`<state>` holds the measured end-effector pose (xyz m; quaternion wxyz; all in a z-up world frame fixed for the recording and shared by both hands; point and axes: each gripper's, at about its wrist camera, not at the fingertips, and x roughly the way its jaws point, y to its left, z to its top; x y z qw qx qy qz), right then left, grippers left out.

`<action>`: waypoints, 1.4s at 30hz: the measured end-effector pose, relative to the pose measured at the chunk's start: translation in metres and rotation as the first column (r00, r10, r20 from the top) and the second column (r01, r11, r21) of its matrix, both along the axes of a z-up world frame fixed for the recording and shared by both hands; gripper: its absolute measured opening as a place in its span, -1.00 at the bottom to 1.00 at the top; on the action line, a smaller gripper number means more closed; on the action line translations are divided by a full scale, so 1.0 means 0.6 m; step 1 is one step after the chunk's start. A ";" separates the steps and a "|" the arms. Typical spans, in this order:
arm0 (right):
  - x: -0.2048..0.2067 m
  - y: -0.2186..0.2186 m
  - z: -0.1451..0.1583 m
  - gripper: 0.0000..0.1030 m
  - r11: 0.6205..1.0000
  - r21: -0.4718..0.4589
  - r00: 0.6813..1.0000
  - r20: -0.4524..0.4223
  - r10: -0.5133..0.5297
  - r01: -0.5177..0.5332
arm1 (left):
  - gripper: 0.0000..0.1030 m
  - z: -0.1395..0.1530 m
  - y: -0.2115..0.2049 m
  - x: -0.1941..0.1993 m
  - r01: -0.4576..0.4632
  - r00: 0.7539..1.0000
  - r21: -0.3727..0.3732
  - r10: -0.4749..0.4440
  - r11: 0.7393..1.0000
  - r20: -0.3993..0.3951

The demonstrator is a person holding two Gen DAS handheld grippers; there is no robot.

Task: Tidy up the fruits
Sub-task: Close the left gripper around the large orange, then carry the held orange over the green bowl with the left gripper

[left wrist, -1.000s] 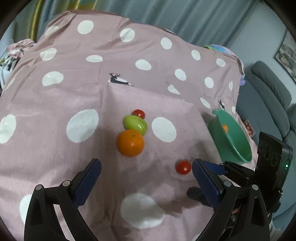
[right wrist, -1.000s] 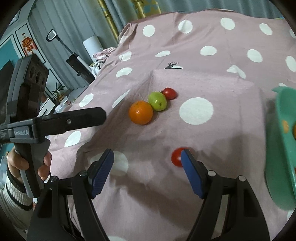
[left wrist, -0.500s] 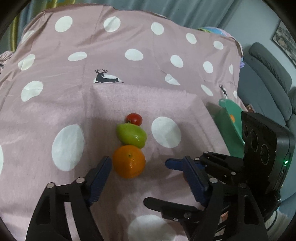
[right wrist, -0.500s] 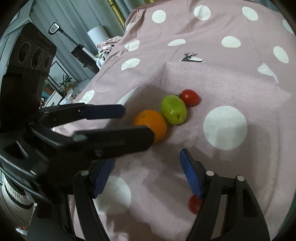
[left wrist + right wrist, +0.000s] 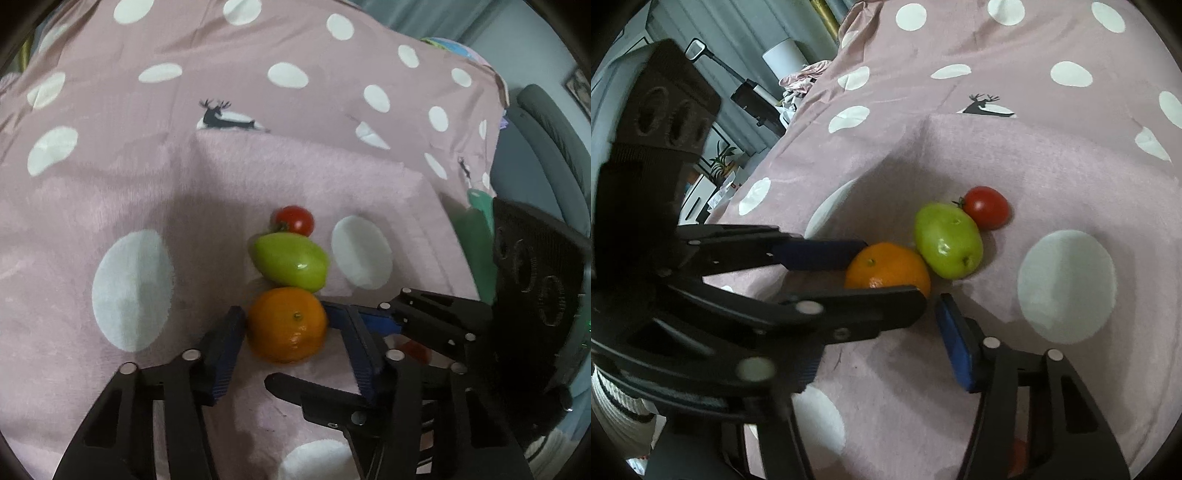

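An orange (image 5: 287, 325) lies on the pink dotted cloth (image 5: 258, 166) with a green fruit (image 5: 290, 261) and a red tomato (image 5: 293, 220) in a row behind it. My left gripper (image 5: 290, 341) has its blue pads on both sides of the orange, touching it; from the right wrist view the orange (image 5: 886, 266) sits between the left gripper's fingers (image 5: 820, 254). My right gripper (image 5: 875, 354) is open and empty just right of the left one, with its left finger hidden. A second red tomato (image 5: 415, 350) shows behind the right gripper's fingers (image 5: 424, 317).
A green bowl (image 5: 478, 210) stands at the cloth's right edge, mostly hidden by the right gripper's body. A grey sofa (image 5: 546, 140) is beyond it. Furniture and a floor appliance (image 5: 753, 99) stand off the left side.
My left gripper moved forward and closed its pads onto the orange. My right gripper moved forward and left, leaving the small tomato behind under it.
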<state>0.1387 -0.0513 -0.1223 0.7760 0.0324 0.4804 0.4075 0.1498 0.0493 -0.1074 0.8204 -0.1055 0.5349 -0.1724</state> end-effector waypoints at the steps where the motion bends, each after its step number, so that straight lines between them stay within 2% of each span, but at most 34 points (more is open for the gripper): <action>1: 0.002 0.003 0.000 -0.04 1.000 -0.006 1.000 0.005 0.001 -0.001 | -0.06 -0.004 0.000 0.000 -0.002 1.000 -0.002 0.002 1.000 -0.009; 3: 0.001 0.008 0.001 -0.10 0.999 -0.034 1.000 0.024 0.001 0.000 | -0.07 -0.004 0.000 -0.002 -0.003 1.000 -0.001 0.003 1.000 -0.002; 11: -0.016 -0.007 0.011 -0.11 0.999 -0.032 0.999 0.049 0.002 0.000 | -0.07 0.010 -0.011 -0.029 -0.002 1.000 0.004 0.002 1.000 0.021; 16: -0.045 -0.027 0.028 -0.10 1.000 -0.018 0.997 0.073 -0.010 0.012 | -0.07 0.031 -0.026 -0.057 0.005 0.999 -0.003 -0.004 1.000 0.048; 26: -0.146 -0.103 0.071 -0.10 0.998 0.010 0.983 0.172 -0.066 0.066 | -0.07 0.077 -0.086 -0.142 0.047 0.991 -0.009 -0.046 0.999 0.129; 32: -0.182 -0.141 0.080 -0.10 0.995 0.025 0.978 0.180 -0.101 0.098 | -0.07 0.093 -0.120 -0.178 0.074 0.986 -0.017 -0.071 0.997 0.149; 42: -0.223 -0.175 0.088 -0.10 0.993 0.035 0.973 0.203 -0.114 0.110 | -0.07 0.110 -0.159 -0.210 0.108 0.980 0.016 -0.109 0.994 0.166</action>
